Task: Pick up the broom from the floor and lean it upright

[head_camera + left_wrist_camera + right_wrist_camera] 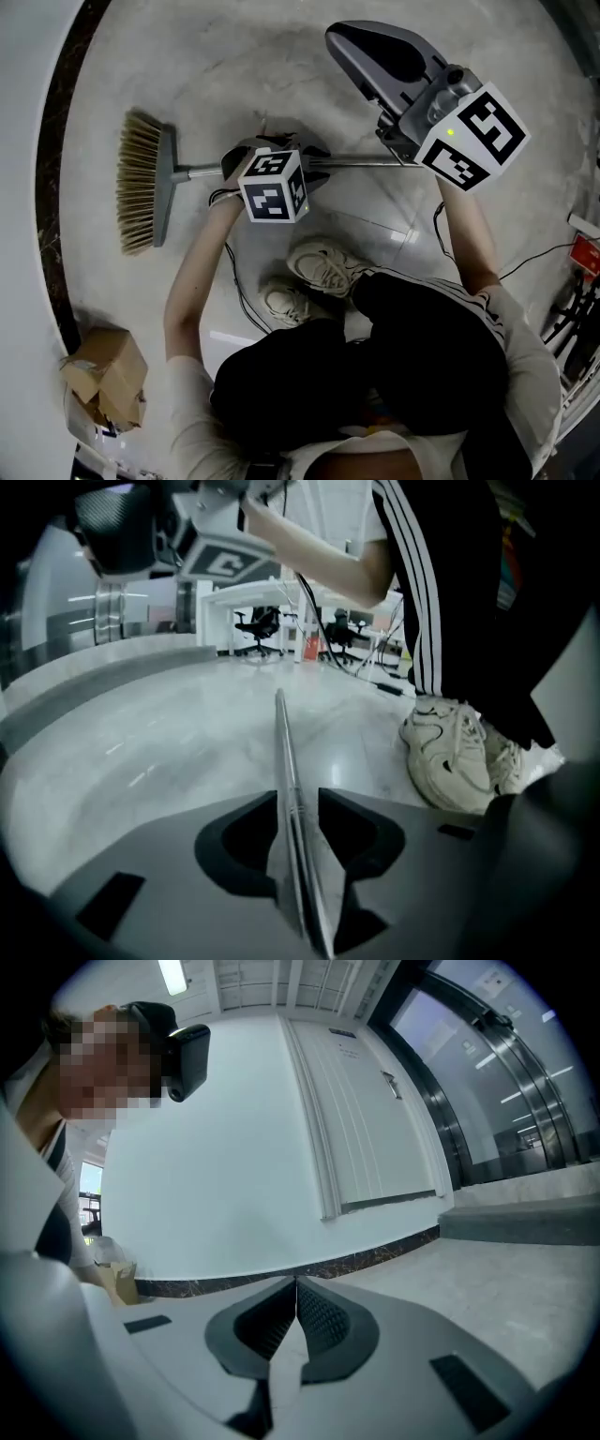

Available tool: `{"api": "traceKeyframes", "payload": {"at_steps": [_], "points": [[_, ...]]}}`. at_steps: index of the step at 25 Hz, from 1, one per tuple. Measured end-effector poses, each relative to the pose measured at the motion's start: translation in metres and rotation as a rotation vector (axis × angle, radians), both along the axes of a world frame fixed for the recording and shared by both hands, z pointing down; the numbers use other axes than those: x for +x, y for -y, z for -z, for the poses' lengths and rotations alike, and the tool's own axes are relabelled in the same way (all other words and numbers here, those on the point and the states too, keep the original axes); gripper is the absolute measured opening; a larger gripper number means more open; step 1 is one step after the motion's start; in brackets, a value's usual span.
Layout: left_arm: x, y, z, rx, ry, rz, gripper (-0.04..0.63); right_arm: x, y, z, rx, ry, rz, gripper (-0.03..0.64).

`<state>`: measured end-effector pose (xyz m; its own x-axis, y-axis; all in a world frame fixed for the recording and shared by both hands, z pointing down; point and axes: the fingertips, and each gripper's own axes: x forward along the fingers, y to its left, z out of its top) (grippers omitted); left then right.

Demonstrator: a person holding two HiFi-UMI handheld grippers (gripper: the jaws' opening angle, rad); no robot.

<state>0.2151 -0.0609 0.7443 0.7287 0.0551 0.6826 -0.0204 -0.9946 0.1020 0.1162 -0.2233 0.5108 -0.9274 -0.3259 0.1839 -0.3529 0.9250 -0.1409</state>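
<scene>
The broom lies flat on the pale floor, its straw brush (142, 183) at the left and its thin metal handle (361, 161) running off to the right. My left gripper (317, 166) is low over the handle's middle. In the left gripper view the handle (284, 752) runs straight out between the jaws of the left gripper (298, 794), which are parted with a slight gap to the pads. My right gripper (342, 42) is raised above the handle's far end, shut with nothing in it. Its pads meet in the right gripper view (296, 1283).
A curved white wall with a dark baseboard (47, 187) bounds the floor on the left. A torn cardboard box (103, 370) sits by it. The person's white shoes (323, 267) stand just below the handle. Cables (239, 281) trail on the floor. A white door (375, 1119) and a step (525, 1218) lie ahead.
</scene>
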Motion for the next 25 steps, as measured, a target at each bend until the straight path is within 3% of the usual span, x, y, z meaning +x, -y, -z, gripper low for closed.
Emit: {"api": "traceKeyframes", "payload": {"at_steps": [8,14,17,20,25], "points": [[0.017,-0.002,-0.031,0.032,0.159,-0.092,0.166,0.043,0.0,0.01,0.02,-0.008,-0.068,0.012],[0.022,-0.002,-0.031,0.024,0.26,-0.091,0.154,0.071,0.004,0.002,-0.063,0.018,-0.15,0.012],[0.022,0.003,-0.032,0.029,0.21,-0.067,0.146,0.066,0.0,0.001,-0.065,0.013,-0.14,0.012],[0.02,0.005,-0.029,-0.021,0.12,0.019,0.133,0.055,-0.006,-0.004,-0.056,-0.013,-0.113,0.012],[0.016,0.015,-0.022,0.036,0.106,0.082,0.129,0.057,-0.006,-0.006,-0.082,-0.012,-0.105,0.012]]}}
